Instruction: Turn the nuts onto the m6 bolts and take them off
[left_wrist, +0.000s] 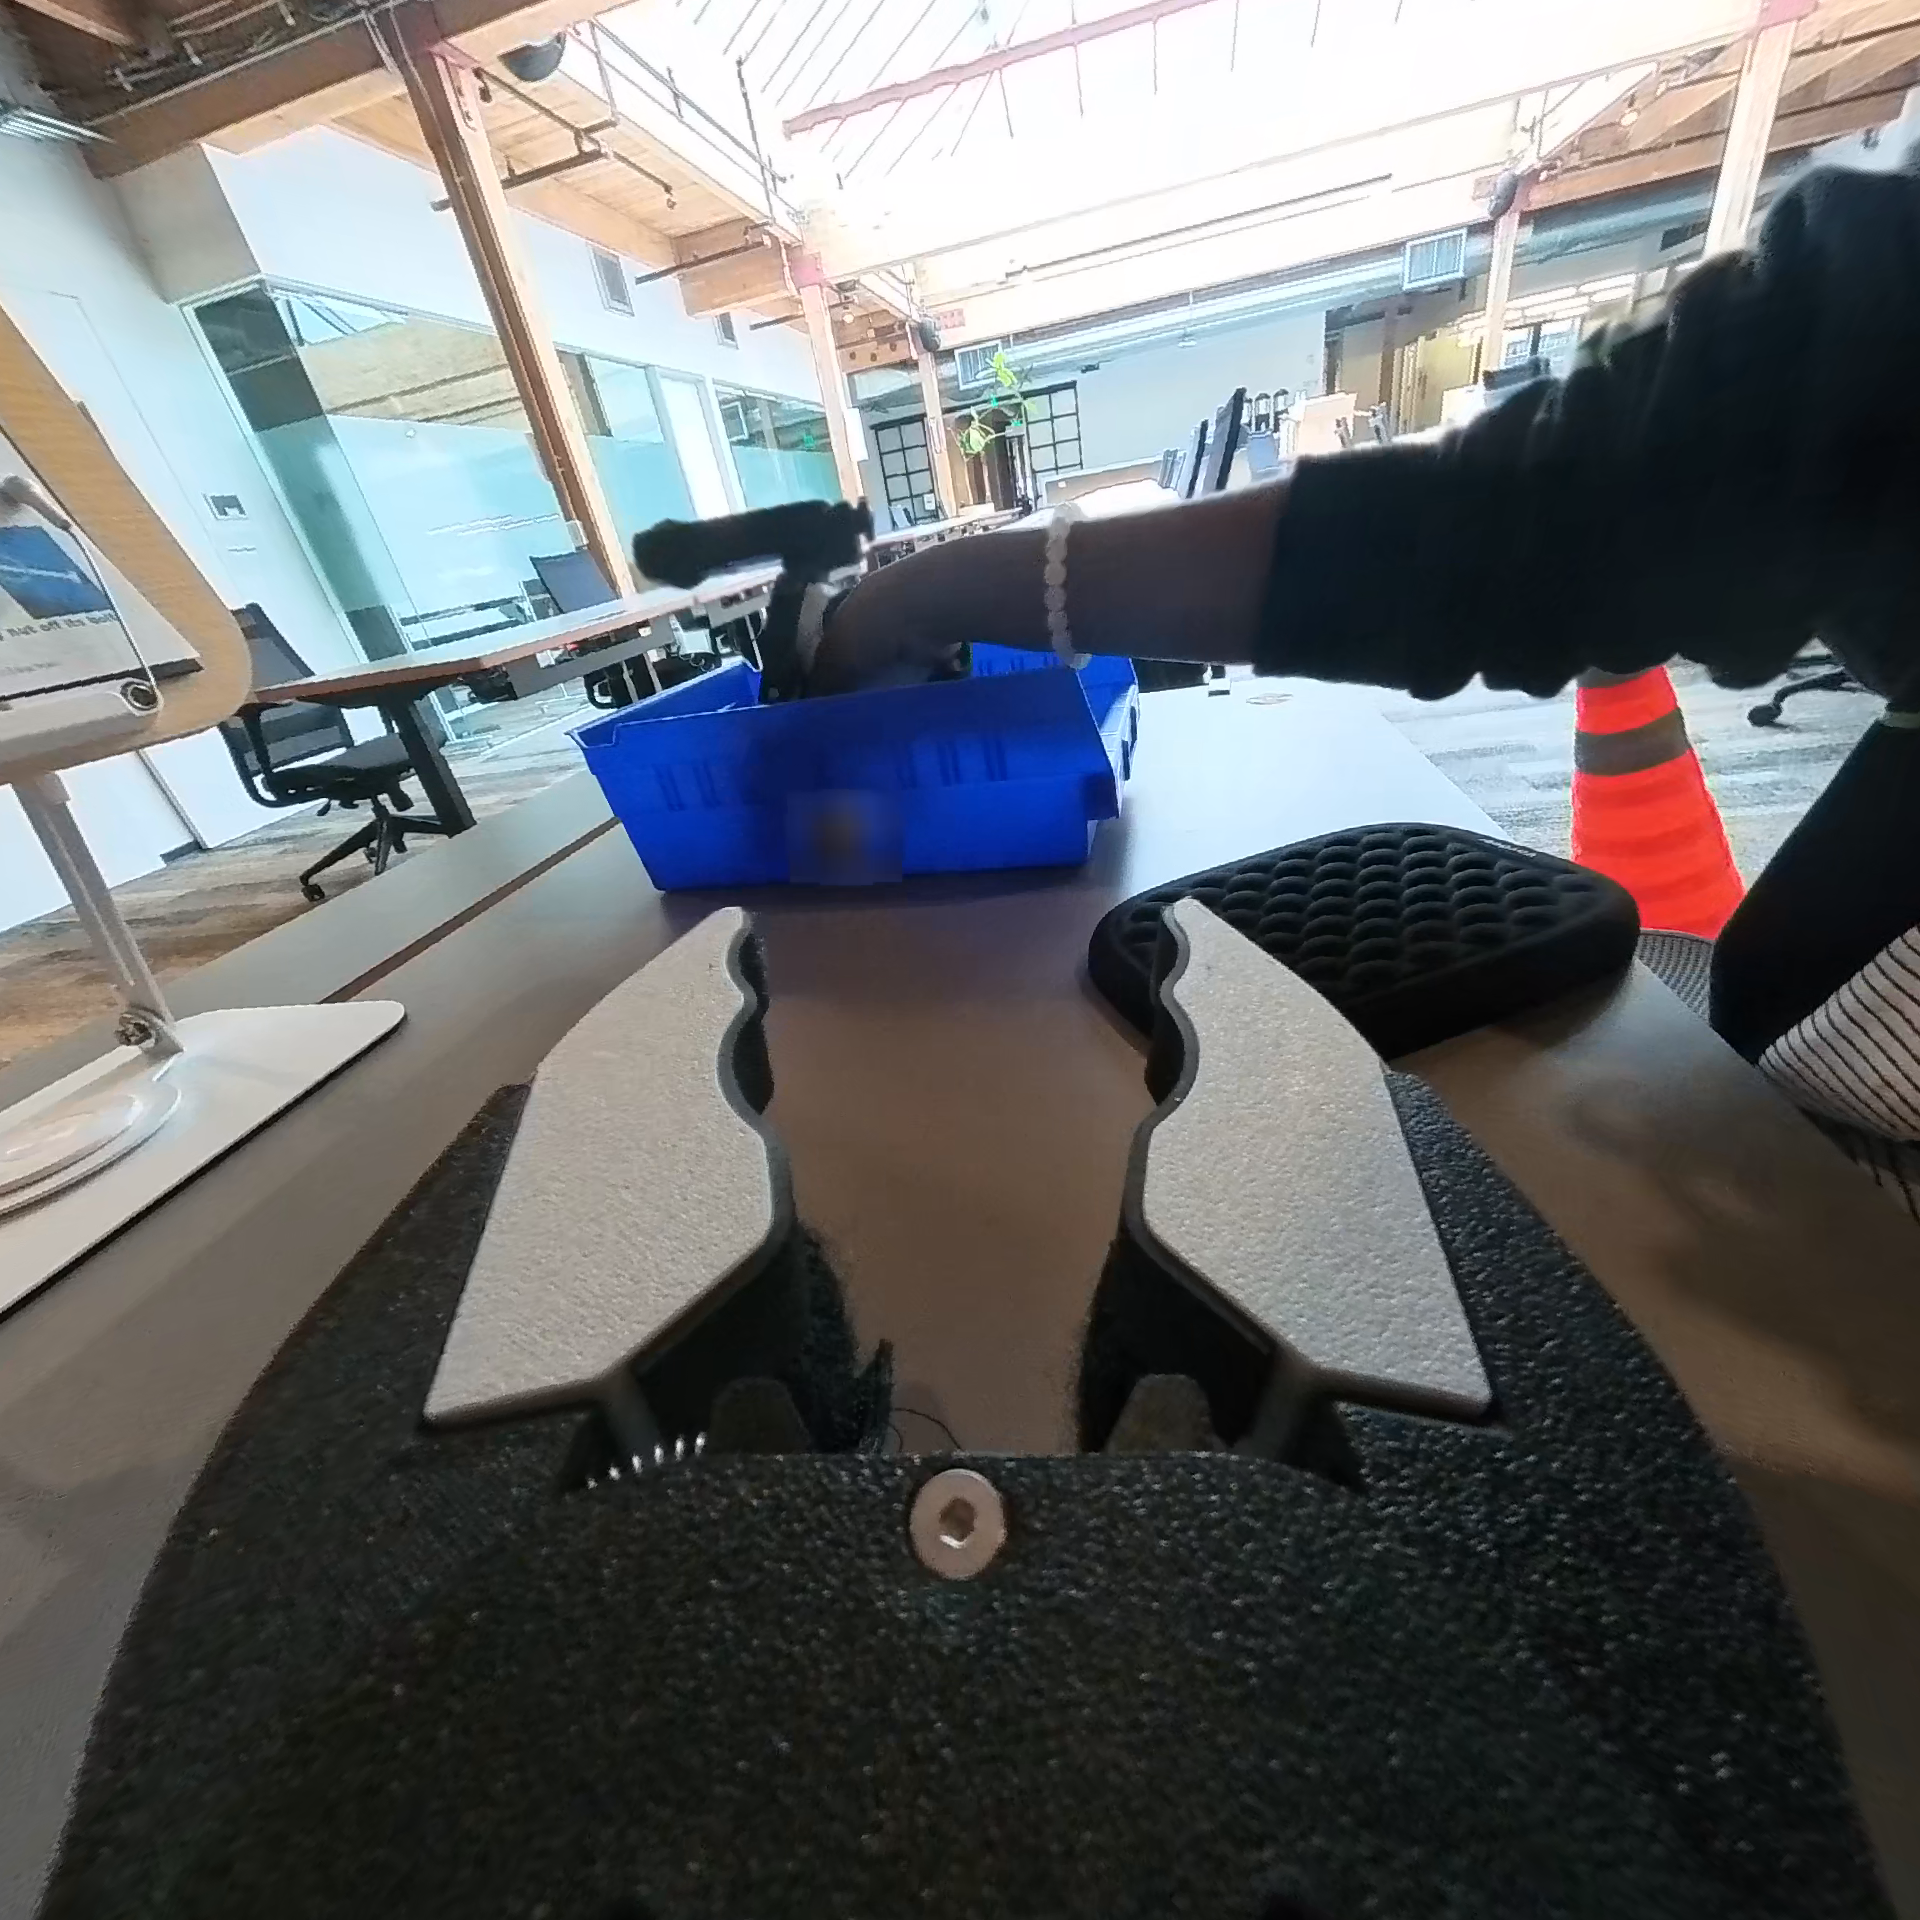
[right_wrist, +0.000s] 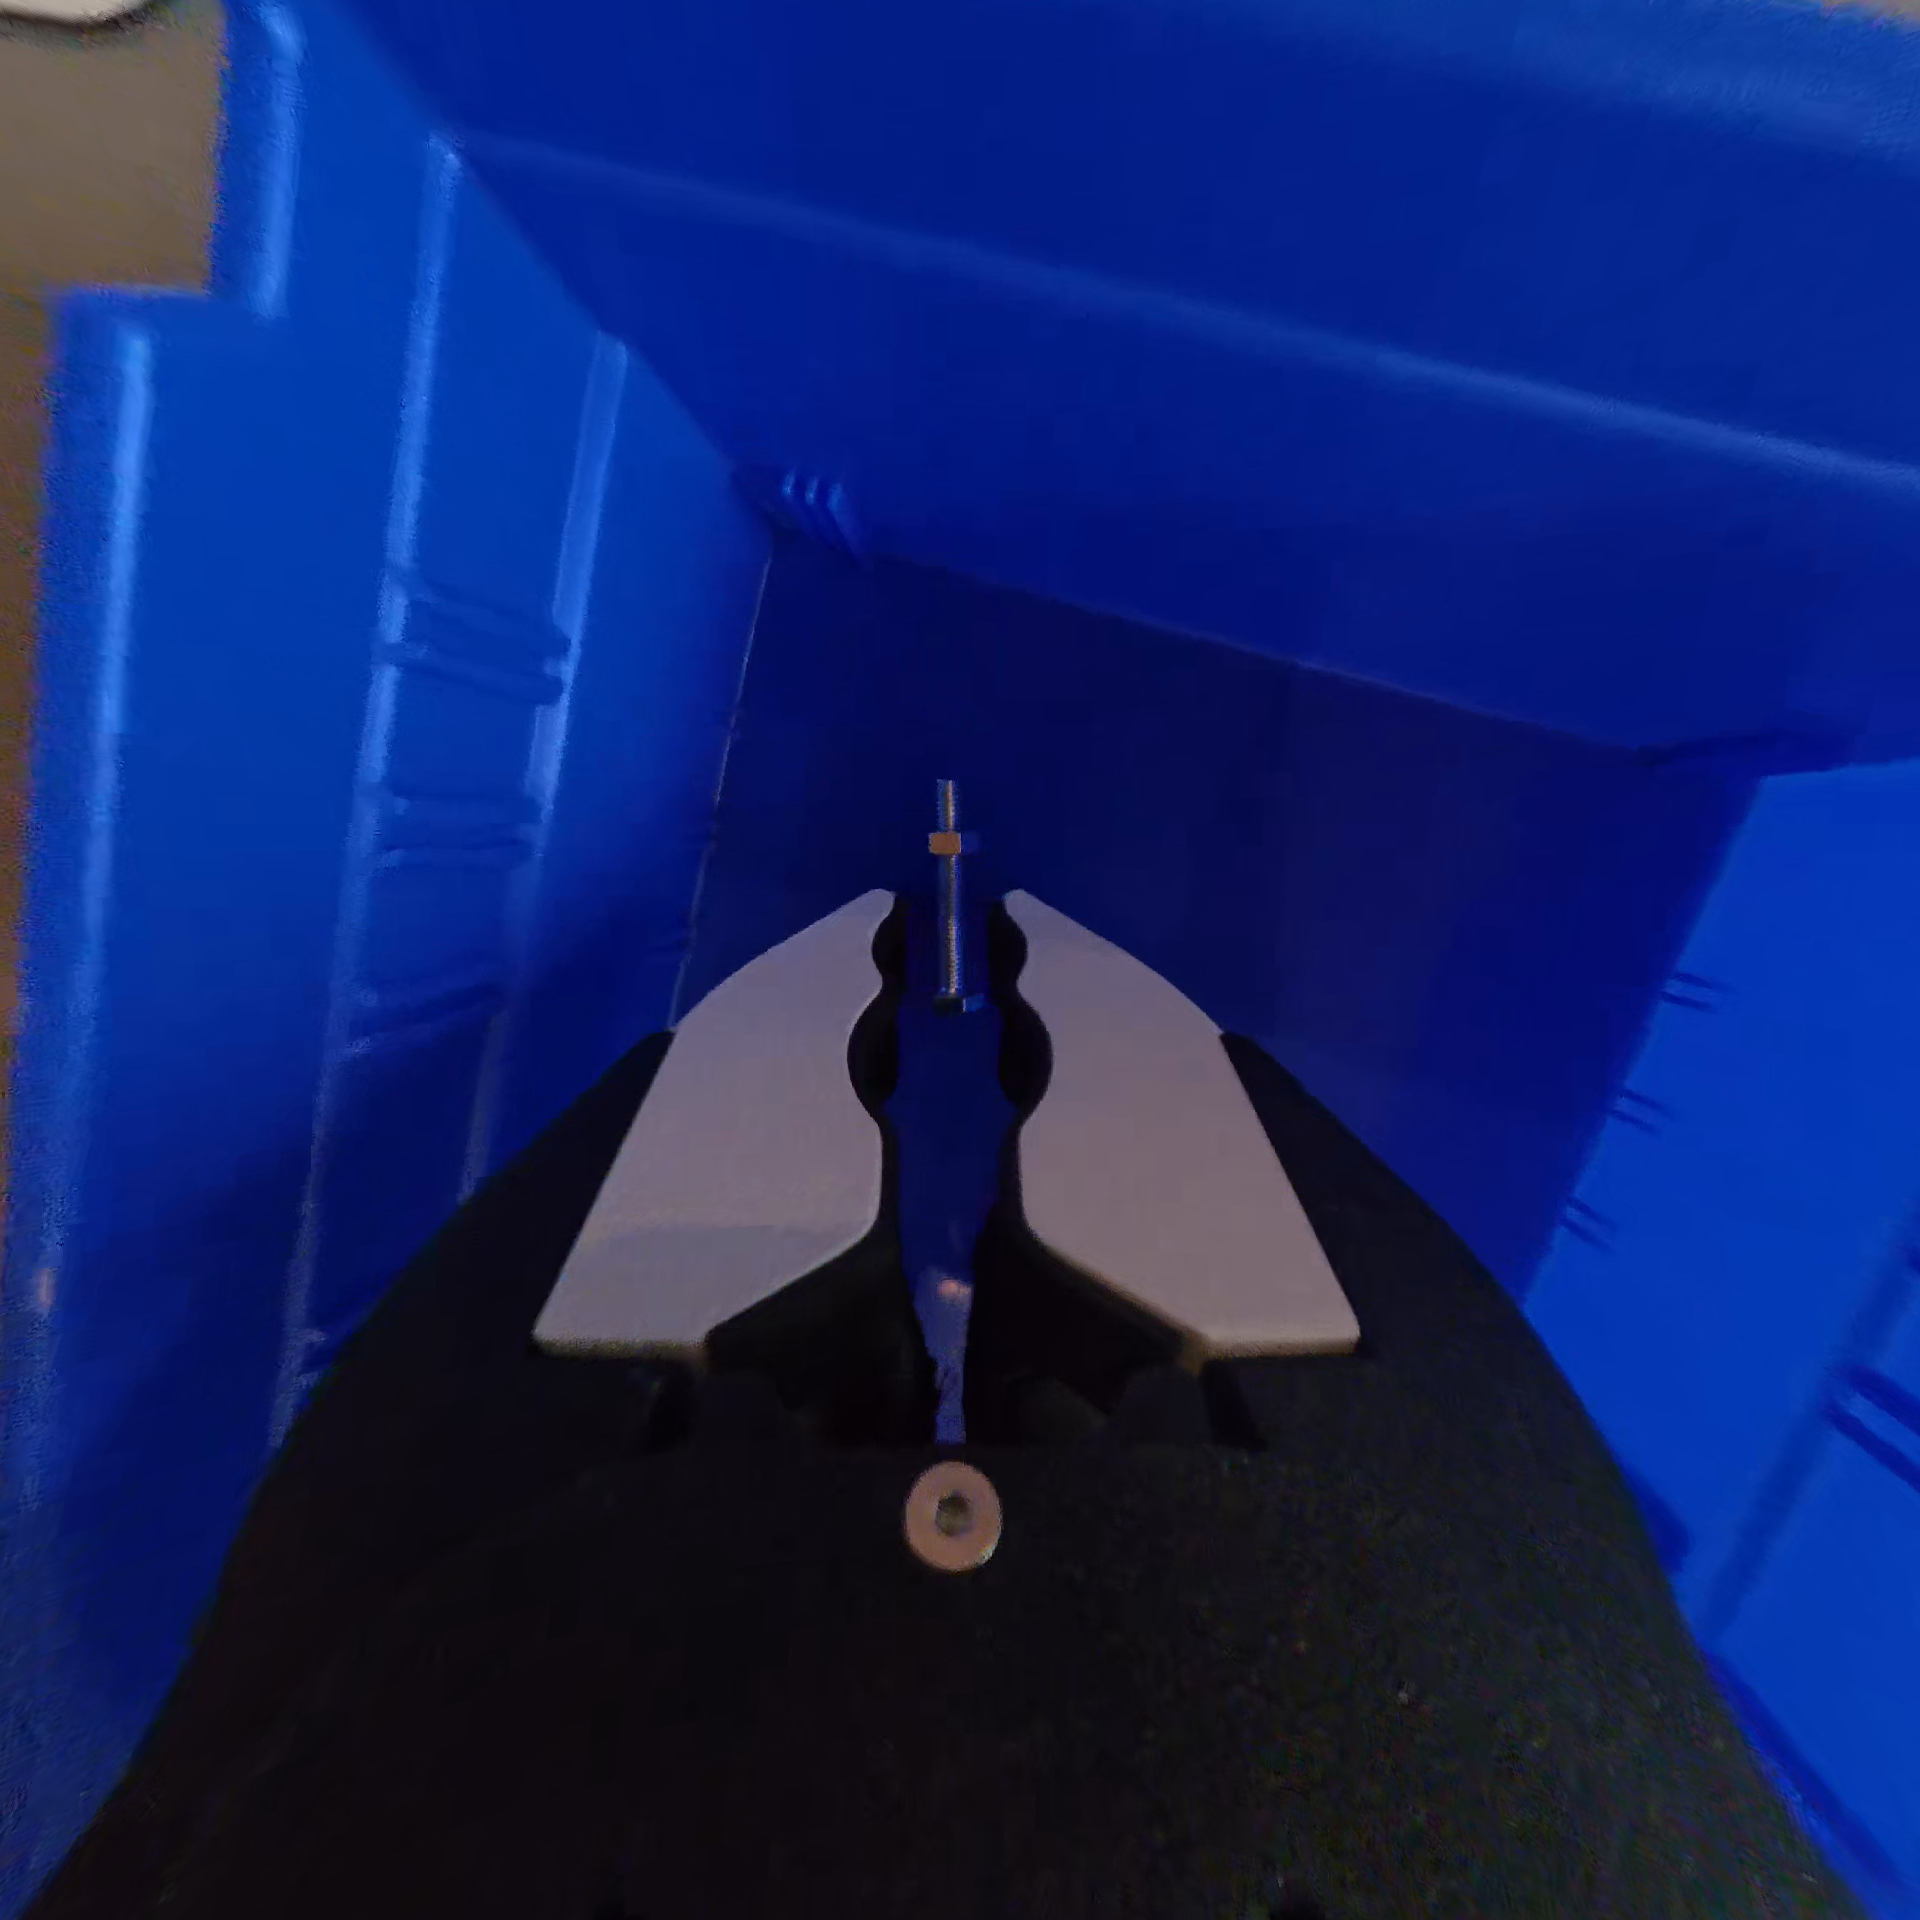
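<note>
Standing on bench (left_wrist: 1299, 769): blue bin (left_wrist: 935, 790), black mesh pad (left_wrist: 1434, 914), white display stand (left_wrist: 156, 1049) | bolt (right_wrist: 951, 935) with nut (right_wrist: 945, 843) lies in bin between right claw (right_wrist: 949, 914) pads, untouched, claw slightly parted | left claw (left_wrist: 961, 935) wide, bare | arm hides bin interior.

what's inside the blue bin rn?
Blue bin: one bolt with a nut threaded on, lying between the right tool's parted fingers, untouched. The rest of the floor is hidden by the tool.
</note>
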